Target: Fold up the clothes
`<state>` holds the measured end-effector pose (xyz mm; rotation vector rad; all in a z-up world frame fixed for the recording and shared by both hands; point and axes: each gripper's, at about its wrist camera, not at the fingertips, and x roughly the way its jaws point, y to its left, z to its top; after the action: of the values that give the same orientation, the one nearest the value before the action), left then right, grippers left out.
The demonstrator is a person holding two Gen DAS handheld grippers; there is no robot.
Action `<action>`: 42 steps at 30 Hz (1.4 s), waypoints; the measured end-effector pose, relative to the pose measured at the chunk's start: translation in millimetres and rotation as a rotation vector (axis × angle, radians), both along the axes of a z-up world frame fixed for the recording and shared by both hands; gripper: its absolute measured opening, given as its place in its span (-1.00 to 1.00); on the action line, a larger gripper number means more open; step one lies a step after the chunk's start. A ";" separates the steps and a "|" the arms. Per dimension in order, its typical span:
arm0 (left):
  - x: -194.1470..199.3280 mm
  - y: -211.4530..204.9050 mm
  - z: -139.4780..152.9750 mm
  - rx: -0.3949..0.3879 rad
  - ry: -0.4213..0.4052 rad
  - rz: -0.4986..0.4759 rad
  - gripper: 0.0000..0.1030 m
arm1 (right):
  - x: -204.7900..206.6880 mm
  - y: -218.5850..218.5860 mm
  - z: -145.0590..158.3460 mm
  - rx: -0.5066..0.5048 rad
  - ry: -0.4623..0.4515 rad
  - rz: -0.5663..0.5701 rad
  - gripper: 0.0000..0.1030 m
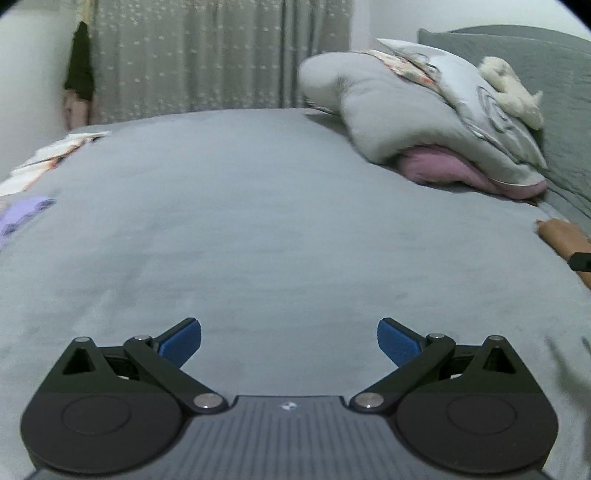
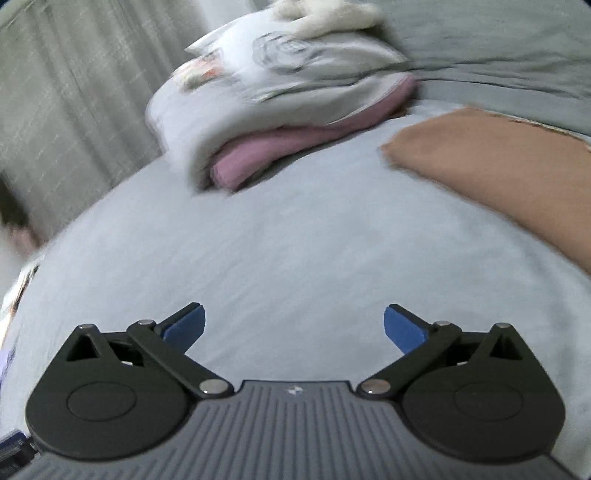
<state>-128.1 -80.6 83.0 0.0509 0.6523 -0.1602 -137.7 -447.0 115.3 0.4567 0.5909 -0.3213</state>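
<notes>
I see the grey bed (image 1: 258, 221) filling both views. A folded tan garment (image 2: 498, 173) lies just beside the pillow pile (image 2: 280, 85). My left tongs (image 1: 289, 341) and right tongs (image 2: 294, 326) hover wide open, empty, above the bed.

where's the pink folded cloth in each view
Left wrist: pink cloth lies right of centre, upper half, tucked under the pale pillow.
Right wrist: pink cloth sits upper centre, under that pillow.
Shared landmark: the white fluffy toy on top of the pillow.
</notes>
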 end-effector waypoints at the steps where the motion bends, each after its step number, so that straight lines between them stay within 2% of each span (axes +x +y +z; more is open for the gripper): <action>1: -1.5 10.8 0.6 0.006 -0.009 0.007 0.97 | 3.4 14.0 -0.3 -0.008 0.001 0.027 0.99; 6: -0.8 66.7 -11.2 0.089 -0.066 0.061 0.98 | 19.9 86.8 -7.7 -0.061 0.013 0.183 0.99; 9: 9.0 99.3 -26.2 0.077 -0.077 0.150 0.98 | 28.3 126.8 -16.2 -0.096 0.037 0.232 0.99; 12: 19.3 116.7 -33.0 0.066 -0.029 0.224 0.98 | 37.2 149.5 -23.2 -0.089 0.052 0.280 0.99; 15: 23.0 123.7 -26.4 0.052 -0.026 0.183 0.98 | 47.9 173.1 -29.9 -0.144 0.070 0.319 0.99; 18: 26.0 130.0 -18.7 0.040 -0.031 0.193 0.98 | 57.0 194.1 -34.7 -0.177 0.075 0.348 0.99; 22: 33.9 136.8 -19.8 0.009 0.011 0.230 0.98 | 69.5 210.7 -37.2 -0.209 0.061 0.348 0.99; 26: 55.4 137.1 -31.5 0.045 0.053 0.241 0.98 | 84.2 223.9 -44.8 -0.335 0.056 0.335 0.99; 27: 61.5 135.9 -34.2 0.077 0.053 0.248 0.98 | 86.8 227.2 -48.1 -0.356 0.064 0.343 0.99; 30: 71.7 129.7 -41.2 0.119 0.052 0.248 0.98 | 92.1 228.1 -53.4 -0.349 0.083 0.357 0.99; 35: 73.6 117.6 -50.3 0.097 0.057 0.203 0.98 | 95.2 227.0 -59.2 -0.336 0.095 0.344 0.99; 42: 76.8 105.0 -63.7 0.127 0.027 0.162 0.98 | 97.1 228.8 -75.0 -0.317 0.122 0.326 0.99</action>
<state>-51.3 24.4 19.2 0.1181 0.6903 0.0368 -40.5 -218.3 40.3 0.0322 0.7075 -0.1272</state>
